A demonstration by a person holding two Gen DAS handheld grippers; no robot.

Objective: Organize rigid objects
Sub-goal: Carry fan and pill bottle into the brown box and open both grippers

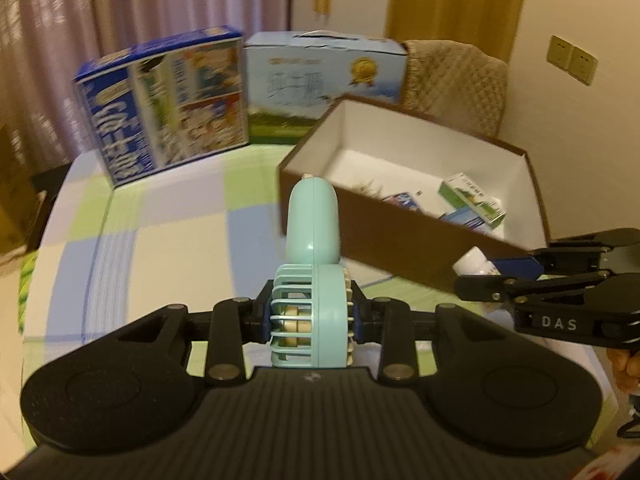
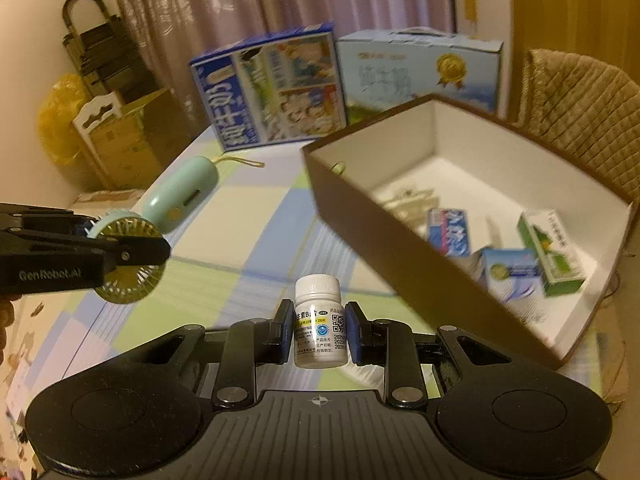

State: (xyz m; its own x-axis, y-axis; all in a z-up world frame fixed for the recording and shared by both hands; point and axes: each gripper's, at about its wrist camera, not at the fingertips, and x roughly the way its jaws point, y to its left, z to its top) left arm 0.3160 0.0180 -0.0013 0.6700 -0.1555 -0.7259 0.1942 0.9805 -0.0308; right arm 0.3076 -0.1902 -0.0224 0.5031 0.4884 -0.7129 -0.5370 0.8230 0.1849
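Note:
My left gripper [image 1: 312,316] is shut on the round head of a mint-green handheld fan [image 1: 314,280] and holds it above the table, handle pointing away. It also shows in the right wrist view [image 2: 132,256], with the fan [image 2: 180,196] at the left. My right gripper [image 2: 318,330] is shut on a small white pill bottle [image 2: 319,322], held upright above the table. That gripper [image 1: 480,276] and bottle [image 1: 474,262] show at the right of the left wrist view. A brown open box [image 1: 400,236], white inside, stands ahead [image 2: 360,208].
The box holds several small cartons [image 2: 516,256]. A dark blue carton [image 1: 168,104] and a light blue carton [image 1: 324,76] stand at the table's far edge. A checked cloth [image 1: 160,220] covers the table. A padded chair [image 2: 580,108] is behind the box. Cardboard boxes [image 2: 120,140] are at the left.

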